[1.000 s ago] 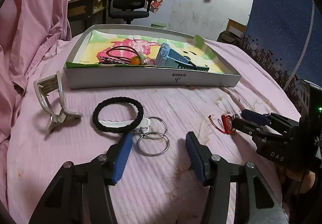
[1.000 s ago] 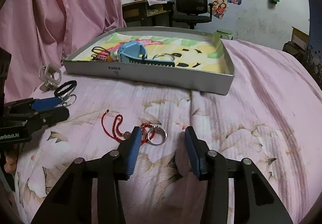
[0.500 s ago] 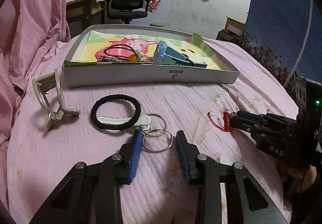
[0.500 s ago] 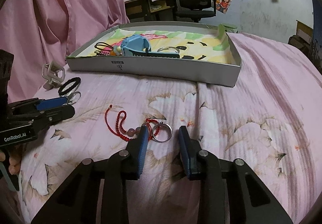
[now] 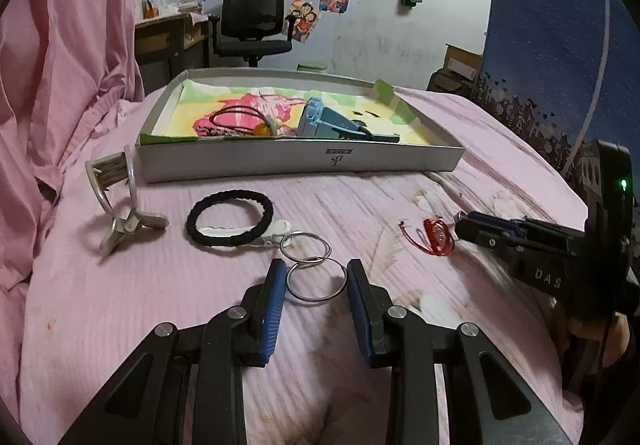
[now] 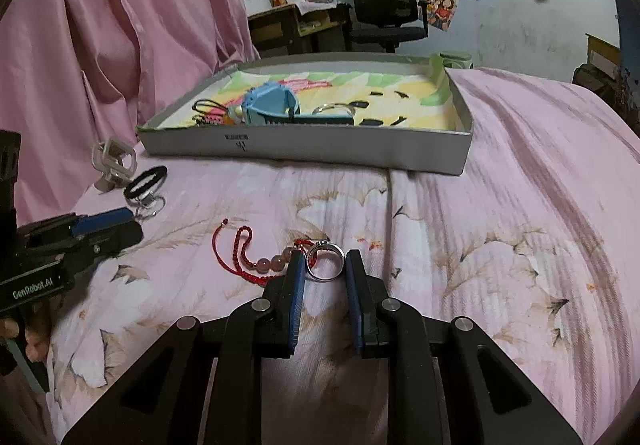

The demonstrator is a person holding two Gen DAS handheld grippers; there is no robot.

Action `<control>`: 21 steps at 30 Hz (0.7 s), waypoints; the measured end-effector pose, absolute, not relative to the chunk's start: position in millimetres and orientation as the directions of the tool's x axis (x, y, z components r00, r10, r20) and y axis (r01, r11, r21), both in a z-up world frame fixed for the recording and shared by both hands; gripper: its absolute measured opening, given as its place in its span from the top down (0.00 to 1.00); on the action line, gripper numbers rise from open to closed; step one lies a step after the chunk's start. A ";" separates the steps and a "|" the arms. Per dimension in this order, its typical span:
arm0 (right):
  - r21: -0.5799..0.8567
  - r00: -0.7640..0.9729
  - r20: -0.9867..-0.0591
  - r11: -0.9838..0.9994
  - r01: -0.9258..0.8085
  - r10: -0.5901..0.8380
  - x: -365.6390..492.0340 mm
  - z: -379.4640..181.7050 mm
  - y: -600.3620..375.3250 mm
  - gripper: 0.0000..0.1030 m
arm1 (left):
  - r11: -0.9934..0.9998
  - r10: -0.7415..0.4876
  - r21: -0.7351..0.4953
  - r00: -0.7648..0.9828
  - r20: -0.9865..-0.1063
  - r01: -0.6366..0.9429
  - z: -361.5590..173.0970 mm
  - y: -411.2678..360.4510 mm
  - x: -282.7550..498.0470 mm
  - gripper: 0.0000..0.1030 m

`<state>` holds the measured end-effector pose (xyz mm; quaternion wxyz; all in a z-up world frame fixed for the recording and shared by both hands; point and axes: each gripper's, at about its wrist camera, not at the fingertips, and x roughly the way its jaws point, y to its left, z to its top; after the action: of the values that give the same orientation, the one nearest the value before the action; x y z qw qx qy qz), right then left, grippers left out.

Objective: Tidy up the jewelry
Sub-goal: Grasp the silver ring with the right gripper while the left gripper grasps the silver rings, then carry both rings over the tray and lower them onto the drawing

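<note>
My left gripper (image 5: 316, 272) is open on the pink bed, its jaws on either side of the nearer of two linked metal rings (image 5: 316, 279). A black hair tie (image 5: 229, 218) over a white clip lies just beyond. My right gripper (image 6: 323, 263) is narrowly open around a silver ring (image 6: 325, 265); whether the pads touch it I cannot tell. A red beaded cord bracelet (image 6: 256, 259) lies to its left. The grey tray (image 5: 304, 163) at the back holds a blue clip, a hair tie and a bangle.
A beige claw clip (image 5: 120, 205) lies left of the hair tie. Pink curtains hang at the left. A desk and an office chair (image 5: 252, 25) stand behind the bed. A blue panel stands at the right.
Both grippers have moved forward and narrowed: the left one now straddles the nearer metal ring, the right one the silver ring.
</note>
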<state>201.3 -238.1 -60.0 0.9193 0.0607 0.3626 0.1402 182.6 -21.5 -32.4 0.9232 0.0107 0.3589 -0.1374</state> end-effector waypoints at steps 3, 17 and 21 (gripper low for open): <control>0.214 0.717 -0.629 0.954 -0.212 0.301 196.1 -56.3 -241.0 0.82 | 0.963 -0.234 -0.051 0.734 -0.638 0.263 -27.6 -24.0 171.2 0.72; 0.173 0.833 -0.465 0.954 -0.246 0.299 165.0 -20.1 -246.3 0.82 | 0.962 -0.235 -0.006 0.814 -0.532 0.274 7.6 -35.4 153.4 0.72; 0.176 0.848 -0.435 0.952 -0.250 0.303 164.4 -8.6 -247.0 0.83 | 0.965 -0.233 -0.008 0.840 -0.490 0.263 24.7 -33.8 165.9 0.72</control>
<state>164.4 -247.0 -8.6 0.9596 0.0564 0.2352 0.1440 165.9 -33.8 24.7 0.9587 0.0296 0.2517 -0.1293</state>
